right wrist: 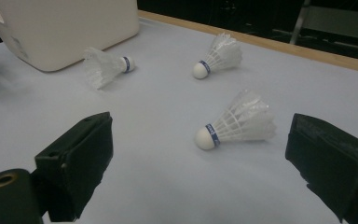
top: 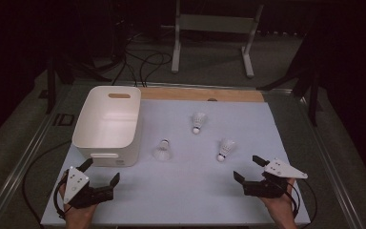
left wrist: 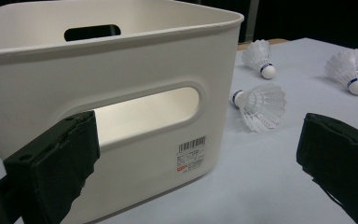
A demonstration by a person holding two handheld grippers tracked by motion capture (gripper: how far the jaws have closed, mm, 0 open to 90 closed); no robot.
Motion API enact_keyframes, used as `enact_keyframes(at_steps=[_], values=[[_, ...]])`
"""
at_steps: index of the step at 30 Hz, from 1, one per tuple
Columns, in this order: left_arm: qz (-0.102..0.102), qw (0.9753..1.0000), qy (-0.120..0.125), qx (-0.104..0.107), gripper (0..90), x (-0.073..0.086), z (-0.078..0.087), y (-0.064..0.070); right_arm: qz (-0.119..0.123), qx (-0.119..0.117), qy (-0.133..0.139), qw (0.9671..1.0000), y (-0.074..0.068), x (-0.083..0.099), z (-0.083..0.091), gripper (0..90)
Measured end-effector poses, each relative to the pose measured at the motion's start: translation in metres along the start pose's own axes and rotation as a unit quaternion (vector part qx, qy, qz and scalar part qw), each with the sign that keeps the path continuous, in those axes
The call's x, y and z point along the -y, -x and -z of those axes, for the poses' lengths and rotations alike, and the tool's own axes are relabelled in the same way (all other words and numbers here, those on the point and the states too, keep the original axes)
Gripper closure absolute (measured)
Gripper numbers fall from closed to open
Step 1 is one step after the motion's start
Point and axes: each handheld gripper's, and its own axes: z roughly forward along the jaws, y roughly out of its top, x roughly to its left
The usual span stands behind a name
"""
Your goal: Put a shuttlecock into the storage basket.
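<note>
Lower left of the high view: left gripper (top: 101, 171), jaws wide apart, holding nothing, just short of the bin's near wall. Lower right: right gripper (top: 248, 168), jaws likewise spread and empty, aimed at the nearest shuttlecock (top: 225, 149). Judgement: both stand ready for a pick, the right one best lined up.

That shuttlecock lies on its side on the table (top: 190, 191), right of centre, cork toward the gripper; in the right gripper view it sits between the jaws but well ahead of them (right wrist: 235, 122). A second shuttlecock (top: 163, 150) lies at centre, just beside the bin (top: 106, 125), apart from it. The third (top: 198, 122) lies farther back, upper centre.

The bin stands open-topped at left, probably as the receptacle.

Markings: a barcode sticker (left wrist: 191, 154) on the bin's near wall, its print too small to read; blue bands at the corks, unreadable.
</note>
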Motion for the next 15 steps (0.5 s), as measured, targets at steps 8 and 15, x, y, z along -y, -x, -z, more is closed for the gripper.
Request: enact_keyframes(at_steps=[8, 15], values=[[-0.002, 1.0000, -0.002, -0.002, 0.0, 0.000, -0.001, 0.001, 0.004, 0.003, -0.006, 1.0000, 0.001, -0.012, -0.003, 7.6], [-0.002, 1.0000, -0.002, -0.001, 0.0, 0.000, -0.001, 0.001, 0.007, 0.005, -0.005, 0.9999, 0.001, -0.023, -0.007, 7.6]])
